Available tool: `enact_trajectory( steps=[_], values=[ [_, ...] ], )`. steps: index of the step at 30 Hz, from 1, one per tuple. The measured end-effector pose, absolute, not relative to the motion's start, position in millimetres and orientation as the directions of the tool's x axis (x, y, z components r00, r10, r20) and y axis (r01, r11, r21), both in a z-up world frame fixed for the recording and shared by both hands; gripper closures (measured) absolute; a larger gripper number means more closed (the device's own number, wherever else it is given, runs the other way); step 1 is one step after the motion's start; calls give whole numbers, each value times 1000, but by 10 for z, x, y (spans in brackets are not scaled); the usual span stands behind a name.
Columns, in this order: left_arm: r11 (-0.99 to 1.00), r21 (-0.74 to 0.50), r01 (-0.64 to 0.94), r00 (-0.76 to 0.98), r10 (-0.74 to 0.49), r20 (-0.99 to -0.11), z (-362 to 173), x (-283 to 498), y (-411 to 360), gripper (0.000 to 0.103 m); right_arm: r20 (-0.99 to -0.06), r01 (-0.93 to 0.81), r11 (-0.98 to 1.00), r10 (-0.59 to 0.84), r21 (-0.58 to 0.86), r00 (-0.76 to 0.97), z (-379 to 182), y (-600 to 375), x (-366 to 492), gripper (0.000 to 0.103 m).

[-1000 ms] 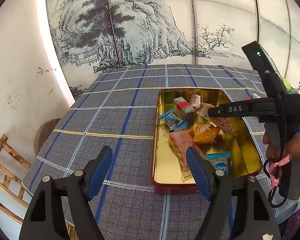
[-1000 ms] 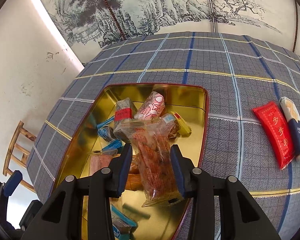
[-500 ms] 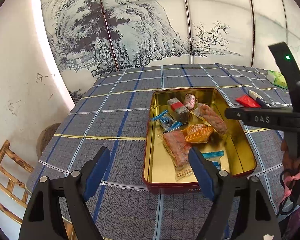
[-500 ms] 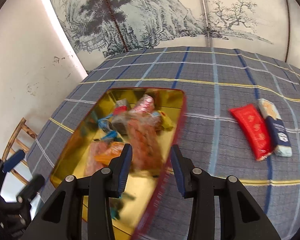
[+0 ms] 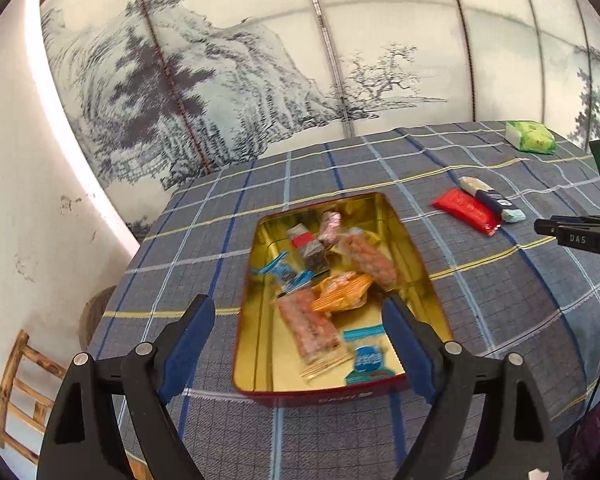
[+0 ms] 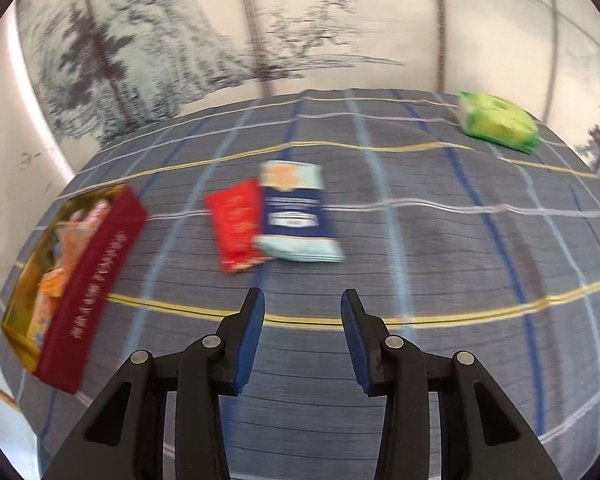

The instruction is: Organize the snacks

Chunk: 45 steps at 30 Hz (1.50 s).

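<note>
A: We log the bench first, under a blue-grey plaid cloth. Toward its left edge we see the red tin, gold inside and lidless, long side running away from us.

B: We confirm it in the right wrist view, where the tin shows blurred at far left. Contents?

A: We count several wrapped snacks lying loose in it: a long clear pack of reddish pieces, an orange pack, a pink pack, blue-and-white wrappers near the tin's front wall. Others are too blurred to tell.

B: Outside the tin, mid-bench, we note a red packet and a navy-and-pale-blue packet side by side, touching. A green pack lies near the far right corner.

A: The left gripper hangs over the tin's front wall, fingers spread wide, nothing between them.

B: The right gripper is above bare cloth, short of the two packets, fingers parted and holding nothing.
</note>
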<state>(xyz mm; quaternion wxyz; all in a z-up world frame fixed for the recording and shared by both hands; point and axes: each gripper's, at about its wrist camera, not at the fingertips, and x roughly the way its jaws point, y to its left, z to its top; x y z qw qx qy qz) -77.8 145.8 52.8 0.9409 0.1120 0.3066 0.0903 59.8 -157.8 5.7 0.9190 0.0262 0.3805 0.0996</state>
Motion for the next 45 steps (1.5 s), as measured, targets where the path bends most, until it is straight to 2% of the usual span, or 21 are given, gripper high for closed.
enact_trajectory(
  steps=[5,8,15,19,21,23,25,34,39,41,45],
  values=[
    [947,322,-13,810,199,-552,616,-616,992,19,-710,-69,995,97,67,697,-31,-2156,704,62],
    [950,307,63,804,134,-579,664,-469,706,19,-717,-47,998,61,40,694,-93,-2396,740,62],
    [967,41,252,665,-142,-733,688,236,188,18,-716,-48,992,119,119,688,-188,-2645,835,61],
    [971,-100,218,571,-209,-794,533,935,113,19,-710,-69,986,159,154,686,-191,-2633,829,59],
    [970,-185,159,501,-241,-831,368,1263,177,24,-705,-78,981,184,179,685,-191,-2649,822,57],
    [963,-260,77,420,-268,-867,145,1574,255,41,-698,-84,974,208,208,686,-192,-2668,814,55],
    [946,-325,17,366,-308,-878,-40,1769,312,45,-690,-89,967,232,237,686,-196,-2694,805,54],
    [957,-289,4,333,-274,-902,-277,2074,57,43,-658,-103,938,307,330,687,-219,-2779,780,51],
    [962,-272,-16,329,-252,-910,-315,2228,-26,37,-652,-109,933,319,342,687,-225,-2790,773,49],
    [967,-253,3,334,-240,-912,-319,2245,-104,30,-651,-112,932,323,343,687,-224,-2790,776,48],
    [980,-190,59,373,-198,-907,-330,2169,-176,31,-649,-115,930,329,350,687,-229,-2796,778,47]
  ],
)
